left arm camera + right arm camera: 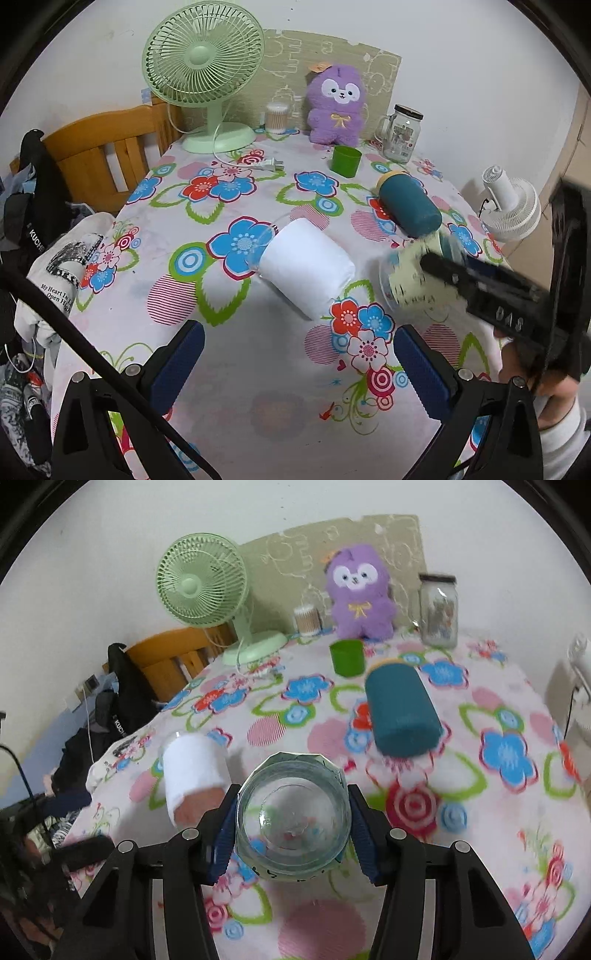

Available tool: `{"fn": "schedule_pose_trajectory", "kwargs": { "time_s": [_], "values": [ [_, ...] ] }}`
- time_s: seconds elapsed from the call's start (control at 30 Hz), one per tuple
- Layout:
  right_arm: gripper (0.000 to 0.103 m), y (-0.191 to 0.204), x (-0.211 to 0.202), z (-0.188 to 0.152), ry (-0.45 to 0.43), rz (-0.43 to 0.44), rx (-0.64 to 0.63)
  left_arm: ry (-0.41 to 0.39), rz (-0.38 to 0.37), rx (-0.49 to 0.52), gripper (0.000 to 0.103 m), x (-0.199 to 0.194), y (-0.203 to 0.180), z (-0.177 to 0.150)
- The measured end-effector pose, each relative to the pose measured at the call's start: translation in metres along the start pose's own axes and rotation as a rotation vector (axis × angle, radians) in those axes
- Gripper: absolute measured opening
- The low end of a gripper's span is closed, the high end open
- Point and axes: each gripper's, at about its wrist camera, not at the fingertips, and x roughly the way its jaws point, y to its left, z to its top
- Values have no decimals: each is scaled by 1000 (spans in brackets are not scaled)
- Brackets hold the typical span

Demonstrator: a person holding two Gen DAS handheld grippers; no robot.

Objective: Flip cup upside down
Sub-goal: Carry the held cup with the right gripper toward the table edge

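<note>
In the right wrist view my right gripper (291, 812) is shut on a clear glass cup (293, 812), tilted with one round end toward the camera, above the flowered tablecloth (498, 812). The left wrist view shows the same cup (404, 277), blurred, in a cream sleeve, held by the right gripper (428, 260) at the right. My left gripper (299, 354) stands open low over the cloth with nothing between its blue pads (181, 362). Two cups lie on their sides: one in a white sleeve (306, 266) (194, 771), one in a teal sleeve (410, 206) (402, 712).
A green cup (345, 161) stands upright near the back. Behind it are a green fan (203, 74), a purple plush toy (338, 103), a jar mug (400, 134) and a swab tub (277, 118). A white fan (513, 206) sits off the right edge; a wooden chair (107, 147) and clothes are at the left.
</note>
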Motion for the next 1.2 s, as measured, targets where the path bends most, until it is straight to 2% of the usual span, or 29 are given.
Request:
{"fn": "schedule_pose_trajectory", "kwargs": {
  "time_s": [0.13, 0.37, 0.67, 0.93, 1.03, 1.1, 1.2],
  "values": [
    [57, -4, -18, -17, -31, -4, 2, 7, -22, 2, 103, 3, -3, 0],
    [57, 2, -46, -45, -47, -48, -67, 9, -42, 36, 103, 3, -19, -2],
    [57, -2, -77, -82, -130, -49, -43, 7, -45, 46, 103, 1, -23, -4],
    [58, -4, -92, -102, -114, -46, -29, 13, -54, 69, 103, 0, -33, -7],
    [66, -4, -92, -106, -71, -65, -24, 17, -60, 83, 103, -1, -38, -8],
    [87, -4, -89, -109, -33, -97, -32, 18, -63, 90, 103, -1, -40, -9],
    [91, -3, -90, -110, -41, -127, -47, 23, -73, 96, 103, -2, -44, -11]
  ]
}}
